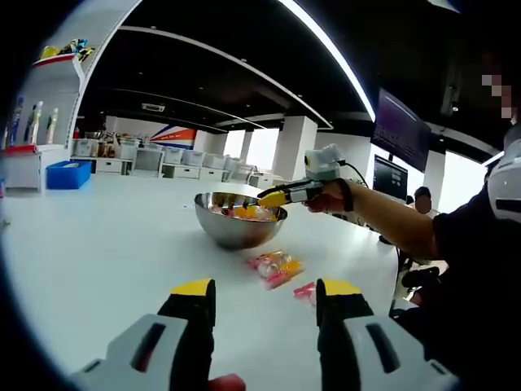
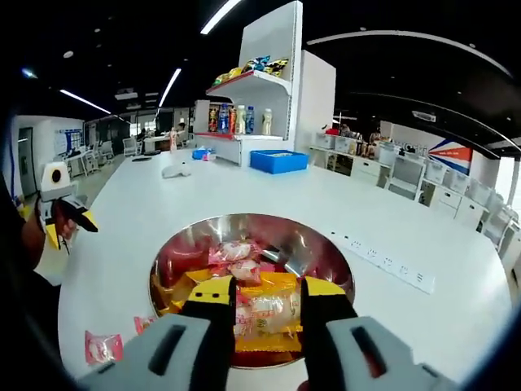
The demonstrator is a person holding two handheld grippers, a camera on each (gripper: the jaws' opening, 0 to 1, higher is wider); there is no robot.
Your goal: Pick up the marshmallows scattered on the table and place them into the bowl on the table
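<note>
Spreading under both my grippers is the big white table (image 1: 106, 244), and behind it in my right gripper view rises a white shelf unit (image 2: 269, 73) with bottles and bright packets; whatever print they carry is too small for me to read. A blue bin (image 2: 278, 160) sits on the table below that shelf, and my left gripper view catches it too, far off at the left edge. A white power strip (image 2: 383, 265) lies on the table to the right of the bowl in my right gripper view.

The steel bowl (image 1: 240, 220) stands near the middle of the table. From my left gripper view I see it side-on, with wrapped marshmallows just showing above its rim. My right gripper view looks straight down into it: pink, white and yellow marshmallow packets (image 2: 244, 285) heaped inside, their wrappers unreadable.

My right gripper (image 2: 268, 295) hangs over the bowl's near rim with its yellow-tipped jaws set a narrow gap apart, nothing clamped between them. My left gripper view shows it from the side, reaching over the bowl's far right rim.

My left gripper (image 1: 265, 297) hovers above the table, jaws wide and empty.

Two loose packets lie on the table between my left gripper and the bowl: a pink-and-orange one (image 1: 277, 266) and a small pink one (image 1: 305, 291) beside my right jaw. Another pink packet (image 2: 103, 347) lies left of the bowl in my right gripper view.
</note>
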